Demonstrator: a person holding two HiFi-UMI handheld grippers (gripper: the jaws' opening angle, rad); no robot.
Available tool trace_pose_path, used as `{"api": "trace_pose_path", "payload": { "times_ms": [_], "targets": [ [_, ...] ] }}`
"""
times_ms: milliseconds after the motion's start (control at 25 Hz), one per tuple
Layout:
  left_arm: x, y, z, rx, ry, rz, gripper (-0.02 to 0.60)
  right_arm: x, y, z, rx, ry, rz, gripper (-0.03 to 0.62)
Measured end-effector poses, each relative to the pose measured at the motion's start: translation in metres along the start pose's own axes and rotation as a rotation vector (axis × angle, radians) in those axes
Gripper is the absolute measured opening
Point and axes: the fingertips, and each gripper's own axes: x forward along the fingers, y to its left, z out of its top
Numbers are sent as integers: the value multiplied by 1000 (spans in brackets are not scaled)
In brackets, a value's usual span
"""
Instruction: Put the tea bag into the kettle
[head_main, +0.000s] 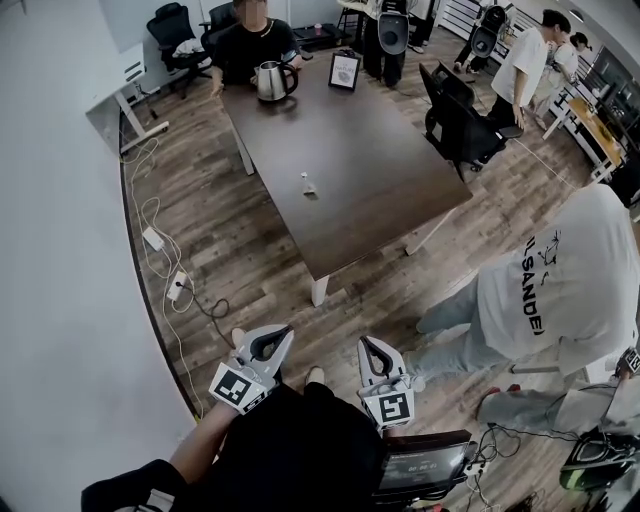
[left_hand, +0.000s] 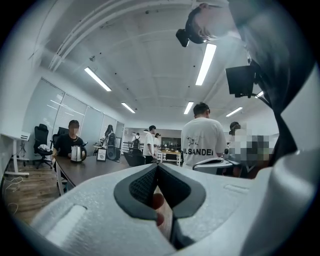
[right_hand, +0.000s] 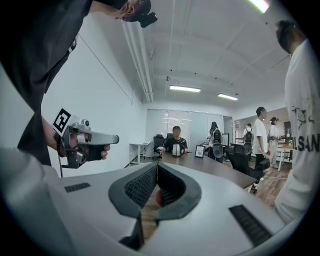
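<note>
Tea bag and kettle both rest on the table, well apart from each other.

Widest of all is the floor around the table, laid in grey-brown wood-look planks. A smooth white wall rises off the table's left long side.

The table is a long rectangle with a dark matte brown top, square corners and white legs, and most of its top is bare. Between its left edge and the wall runs a strip of floor where two white power blocks lie. The near short edge has open floor in front of it.

A person in a white printed shirt stands off the table's near right corner and narrows the way there. A second person in black sits at the table's far end. Black office chairs crowd the table's right long side.

Both tongs point toward the table from short of its near edge, the left tongs beside the right tongs. They are white moulded shells with dark ribbed pads. Each pair is pressed together at the tips with nothing between.

The kettle is rounded polished steel with a black handle. It stands near the table's far left corner, just in front of the seated person. A small black-framed card stands upright near the table's far edge, right of the kettle.

The tea bag, a small pale scrap, lies near the table's middle with bare top on every side.
</note>
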Motion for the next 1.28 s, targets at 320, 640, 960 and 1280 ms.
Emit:
{"api": "trace_pose_path", "payload": {
  "times_ms": [320,640,960,1280],
  "targets": [
    [-4,11,-7,4,21,20,3,14,5,-8,29,49,23,6],
    [-20,37,-18,34,48,89,3,45,23,-17,19,95,124,6],
    [-20,59,-10,27,61,124,3,78,33,2,8,97,188,6],
    [-4,73,-9,28,106,78,3,100,39,2,24,129,200,6]
  ]
}}
